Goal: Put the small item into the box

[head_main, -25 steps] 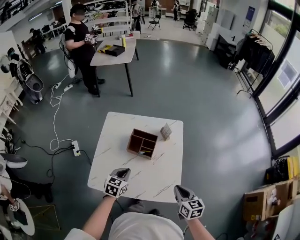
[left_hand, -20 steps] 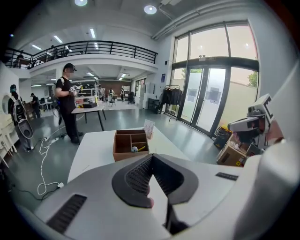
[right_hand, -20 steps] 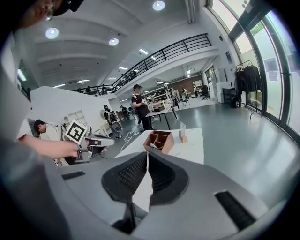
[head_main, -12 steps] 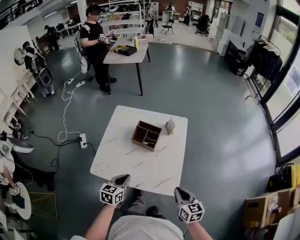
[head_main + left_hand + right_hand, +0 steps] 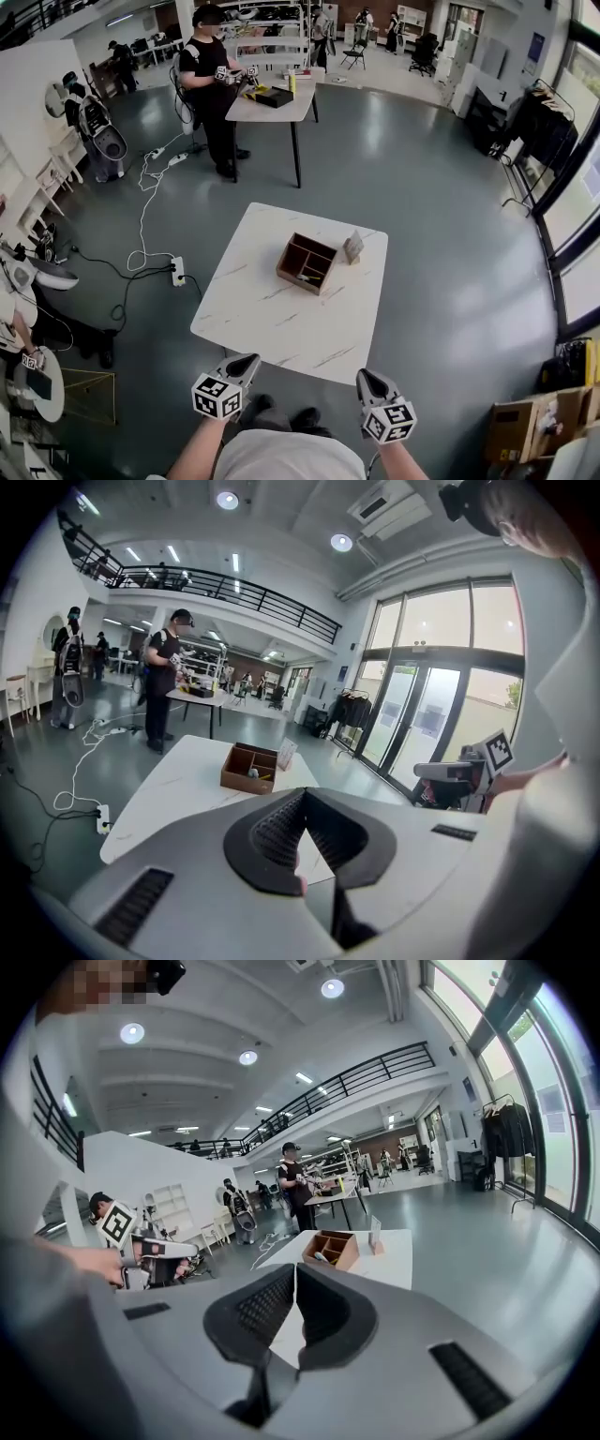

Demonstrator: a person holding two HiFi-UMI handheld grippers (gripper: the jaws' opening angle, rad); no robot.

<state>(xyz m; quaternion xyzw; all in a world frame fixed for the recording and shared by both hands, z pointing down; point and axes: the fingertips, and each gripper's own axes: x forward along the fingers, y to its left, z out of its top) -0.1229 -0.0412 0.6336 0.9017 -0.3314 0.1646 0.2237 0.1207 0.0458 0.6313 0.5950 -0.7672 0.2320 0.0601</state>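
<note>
Both tools hang short of the bench's (image 5: 262, 319) near edge, well apart from the box (image 5: 298, 284). The left hand-held gripper (image 5: 246, 361) and the right hand-held gripper (image 5: 364, 375) are closed with nothing between the jaws. Small items (image 5: 306, 275) already lie in a near compartment, and a card (image 5: 353, 247) stands just beside the box. The step now is likely an approach: open the jaws before reaching and come in over the bare near half. A power strip (image 5: 176, 271) and its cable lie on the floor to the left.
</note>
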